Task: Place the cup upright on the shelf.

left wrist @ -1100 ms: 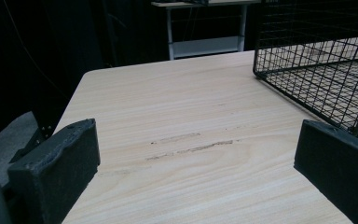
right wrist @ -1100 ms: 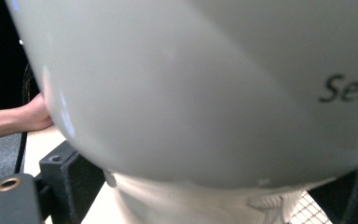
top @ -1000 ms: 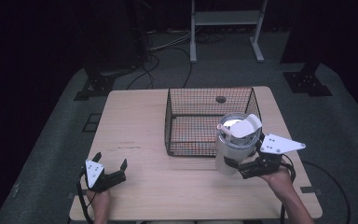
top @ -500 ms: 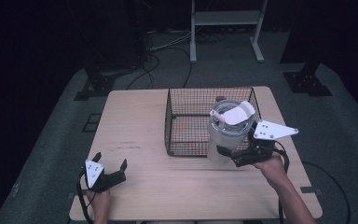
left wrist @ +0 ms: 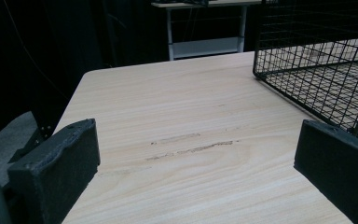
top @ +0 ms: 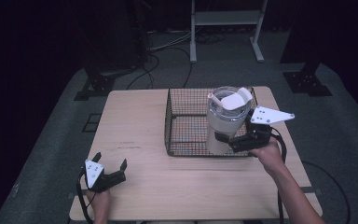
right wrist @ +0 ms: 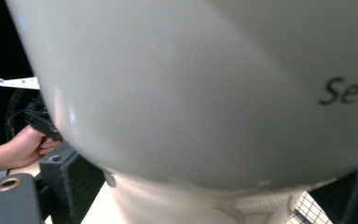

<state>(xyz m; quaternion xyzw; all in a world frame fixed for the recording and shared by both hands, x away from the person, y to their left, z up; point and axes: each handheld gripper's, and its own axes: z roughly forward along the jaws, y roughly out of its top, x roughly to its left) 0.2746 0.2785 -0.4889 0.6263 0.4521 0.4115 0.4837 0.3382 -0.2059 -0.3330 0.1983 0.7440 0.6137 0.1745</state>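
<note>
A white blender [top: 226,116] with a clear jar and a white lid is held upright over the right front part of the black wire basket [top: 168,122]. My right gripper [top: 228,140] is shut on its white base. In the right gripper view the blender [right wrist: 214,93] looms close between the jaws of that gripper [right wrist: 214,186]. My left gripper [top: 109,159] rests open near the table's front left corner. The left gripper view shows it [left wrist: 198,140] with nothing between its jaws, and the basket [left wrist: 317,70] at the right.
The wooden table [top: 135,126] has bare room left of the basket and along the front. A small dark thing lies in the basket's far part. A metal stand [top: 226,28] and cables are on the floor behind the table.
My right gripper has lifted the blender and carried it away from the person, from beside the basket's front right corner to over the basket. The left gripper has not moved.
</note>
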